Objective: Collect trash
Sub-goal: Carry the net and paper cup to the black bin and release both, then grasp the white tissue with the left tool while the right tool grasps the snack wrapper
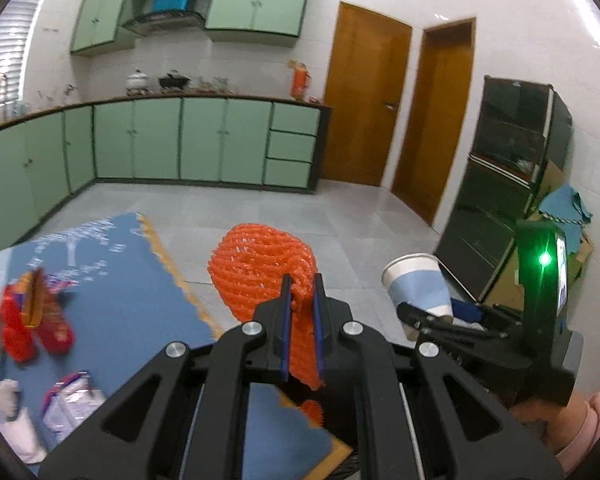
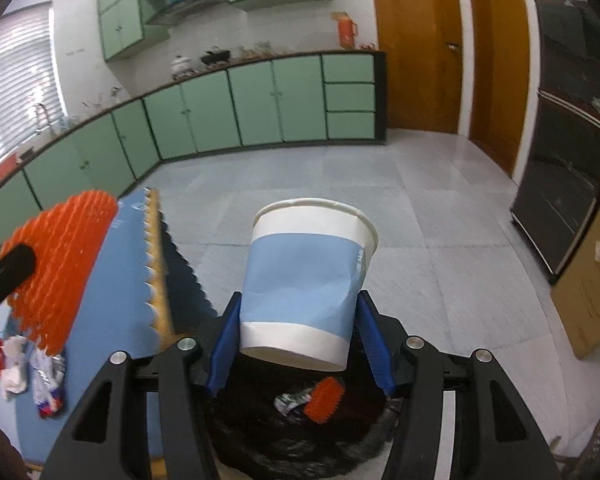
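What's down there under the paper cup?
Under the paper cup is a black trash bag, open, with an orange foam net piece and a crumpled wrapper inside. The cup and the right gripper hide the rest.

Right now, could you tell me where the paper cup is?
The paper cup is gripped between the right gripper's blue pads, held above the black-lined bin, just right of the blue-clothed table.

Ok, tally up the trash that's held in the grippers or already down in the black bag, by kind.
Orange foam nets: 2, one in the left gripper, one in the black bag
Paper cups: 1, in the right gripper
Crumpled wrappers: 1, in the bag
Total: 4
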